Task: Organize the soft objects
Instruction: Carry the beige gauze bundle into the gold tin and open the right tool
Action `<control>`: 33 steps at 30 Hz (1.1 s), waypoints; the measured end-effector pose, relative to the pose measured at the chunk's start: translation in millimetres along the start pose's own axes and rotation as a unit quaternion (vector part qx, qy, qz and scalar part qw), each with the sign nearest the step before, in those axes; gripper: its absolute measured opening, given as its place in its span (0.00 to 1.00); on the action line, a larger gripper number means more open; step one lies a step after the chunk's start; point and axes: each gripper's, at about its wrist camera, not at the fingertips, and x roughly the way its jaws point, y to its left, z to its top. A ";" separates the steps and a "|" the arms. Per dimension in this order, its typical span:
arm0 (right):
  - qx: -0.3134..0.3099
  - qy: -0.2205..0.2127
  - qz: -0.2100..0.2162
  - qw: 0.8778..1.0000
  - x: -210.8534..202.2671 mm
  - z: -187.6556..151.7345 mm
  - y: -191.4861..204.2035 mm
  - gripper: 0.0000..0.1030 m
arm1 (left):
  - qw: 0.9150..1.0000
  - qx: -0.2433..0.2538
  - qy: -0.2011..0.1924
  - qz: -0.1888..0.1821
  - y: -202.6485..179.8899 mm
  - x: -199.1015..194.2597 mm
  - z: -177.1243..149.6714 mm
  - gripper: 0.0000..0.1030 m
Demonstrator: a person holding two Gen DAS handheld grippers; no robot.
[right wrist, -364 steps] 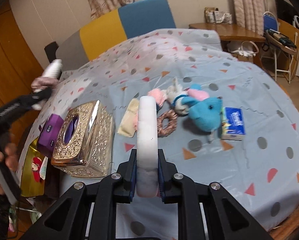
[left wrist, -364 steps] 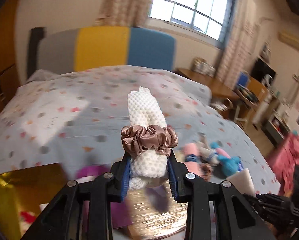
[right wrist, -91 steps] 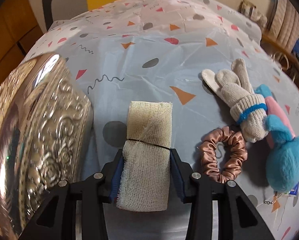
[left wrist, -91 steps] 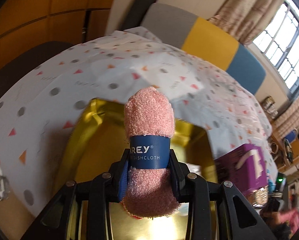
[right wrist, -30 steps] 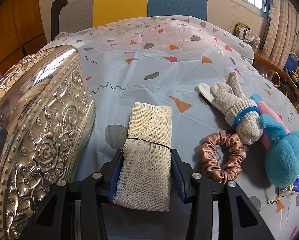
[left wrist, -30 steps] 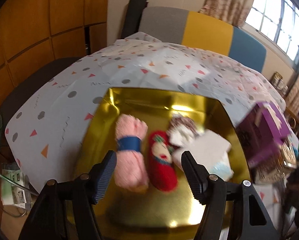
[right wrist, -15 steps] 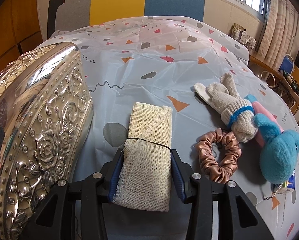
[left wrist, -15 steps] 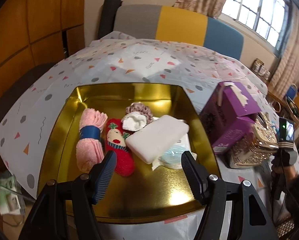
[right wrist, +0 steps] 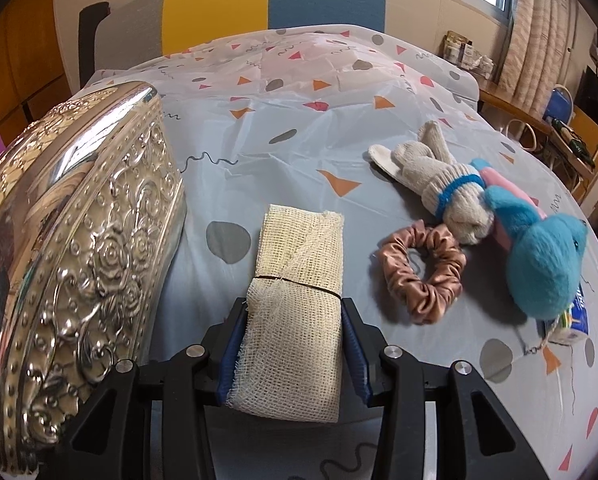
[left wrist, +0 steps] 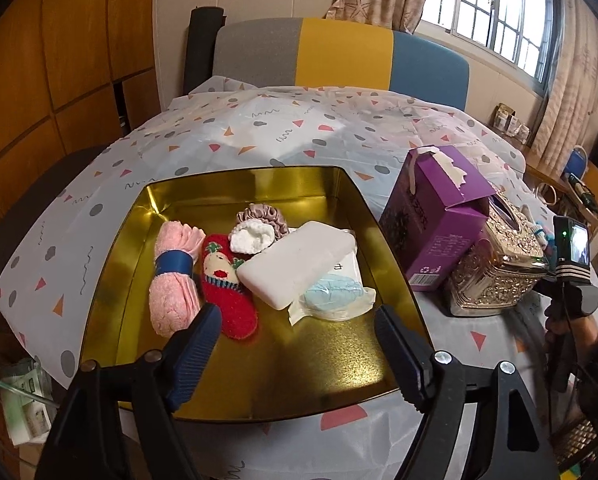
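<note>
In the left wrist view a gold tray (left wrist: 331, 376) holds a pink dishcloth roll with a blue band (left wrist: 173, 280), a red sock (left wrist: 227, 284), a white roll in a brown scrunchie (left wrist: 259, 229), a white sponge (left wrist: 299, 262) and a pale blue packet (left wrist: 333, 294). My left gripper (left wrist: 299, 320) is open and empty above the tray's near side. My right gripper (right wrist: 295, 320) is shut on a cream gauze cloth roll (right wrist: 297, 300) just above the table. A brown scrunchie (right wrist: 423, 272), beige gloves (right wrist: 431, 180) and a blue plush toy (right wrist: 543, 256) lie to its right.
A purple tissue box (left wrist: 435, 216) and an ornate silver tissue box (left wrist: 499, 276) stand right of the tray; the silver box (right wrist: 75, 252) is close on the right gripper's left. A small blue tissue pack (right wrist: 575, 320) lies by the plush. The tablecloth is patterned.
My left gripper let go of the pink dishcloth roll in the tray, opened and pulled back and up. My right gripper keeps its hold on the gauze roll and has barely moved.
</note>
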 end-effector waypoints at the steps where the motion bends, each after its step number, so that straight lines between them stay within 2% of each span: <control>1: 0.001 0.000 -0.002 1.000 -0.9 -1.1 0.3 0.43 | 1.000 0.001 -0.002 -0.001 -0.5 -1.0 -0.9 0.84; 7: 0.027 0.019 -0.005 0.999 -8.1 -2.2 -4.8 0.42 | 1.000 0.002 -0.001 -0.008 -0.7 -0.8 -2.6 0.87; 11: 0.066 0.036 -0.014 0.997 -14.2 6.6 -20.7 0.41 | 1.000 -0.002 0.007 -0.014 1.4 4.3 -5.3 0.87; 13: 0.079 0.030 -0.005 0.996 -23.0 14.6 -27.4 0.41 | 1.000 -0.005 0.012 -0.015 2.7 7.1 -6.6 0.87; 22: 0.044 -0.020 -0.010 0.999 -72.9 71.7 -20.5 0.41 | 1.000 -0.012 0.021 -0.020 4.5 11.2 -9.2 0.88; 27: 0.008 -0.064 0.012 0.998 -107.7 108.5 8.0 0.41 | 0.999 -0.018 0.021 -0.021 8.4 11.1 -9.1 0.88; 33: -0.053 -0.093 0.053 0.993 -132.4 126.6 64.0 0.41 | 0.999 -0.023 0.022 -0.021 12.7 10.8 -10.2 0.88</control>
